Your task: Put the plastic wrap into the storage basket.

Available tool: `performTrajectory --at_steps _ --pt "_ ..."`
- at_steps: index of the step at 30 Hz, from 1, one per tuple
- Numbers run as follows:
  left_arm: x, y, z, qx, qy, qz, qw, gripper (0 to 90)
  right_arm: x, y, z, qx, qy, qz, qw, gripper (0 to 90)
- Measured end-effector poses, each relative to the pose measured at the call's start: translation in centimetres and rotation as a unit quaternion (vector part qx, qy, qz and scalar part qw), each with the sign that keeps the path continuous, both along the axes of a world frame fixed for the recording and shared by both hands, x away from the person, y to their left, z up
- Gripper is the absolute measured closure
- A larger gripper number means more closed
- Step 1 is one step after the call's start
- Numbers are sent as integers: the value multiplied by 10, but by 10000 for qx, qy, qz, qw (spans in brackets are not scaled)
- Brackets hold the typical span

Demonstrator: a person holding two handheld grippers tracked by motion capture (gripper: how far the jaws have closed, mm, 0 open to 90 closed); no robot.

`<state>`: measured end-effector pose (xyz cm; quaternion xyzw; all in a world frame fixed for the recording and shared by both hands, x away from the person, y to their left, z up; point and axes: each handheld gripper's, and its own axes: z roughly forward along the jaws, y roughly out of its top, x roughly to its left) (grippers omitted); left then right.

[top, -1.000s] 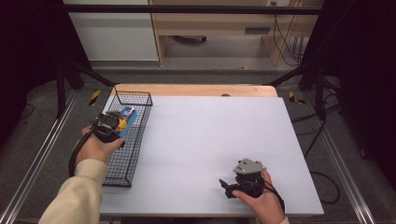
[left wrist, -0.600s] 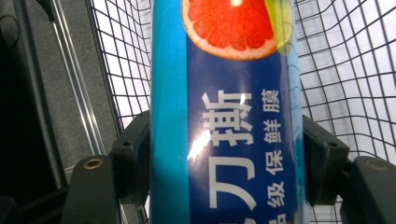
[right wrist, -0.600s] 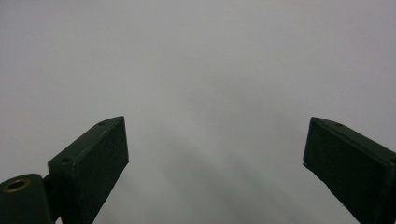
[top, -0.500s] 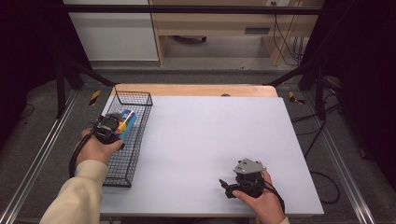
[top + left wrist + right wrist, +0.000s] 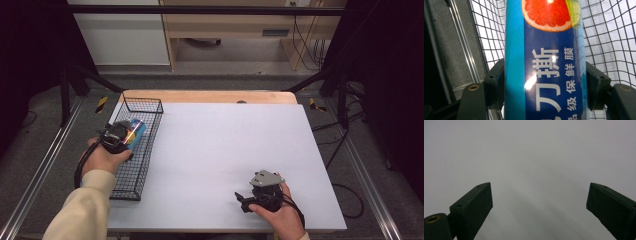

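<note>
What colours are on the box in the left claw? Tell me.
The box is blue with a red grapefruit slice, clearest in the left gripper view.

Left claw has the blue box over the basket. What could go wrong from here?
1. The left claw grips the glossy box by its narrow sides; it may slip or swing when moved.
2. The basket wire sits close around it, so a corner could snag.
3. The right claw lies open, far across the table, too far to help.

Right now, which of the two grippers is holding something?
The left gripper, over the wire basket, clamps a blue box; the right gripper is open.
</note>
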<state>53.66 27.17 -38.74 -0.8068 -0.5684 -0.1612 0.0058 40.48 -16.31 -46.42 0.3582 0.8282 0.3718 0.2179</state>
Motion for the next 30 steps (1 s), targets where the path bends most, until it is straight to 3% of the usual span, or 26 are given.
performTrajectory --at_steps 17,30 --pt "9 -1 -7 95 398 -50 9992 318 0 1 -2 -29 33 26 10000 70" --pt "10 0 -8 63 401 -4 9992 317 0 2 -2 -35 58 16 10000 70"
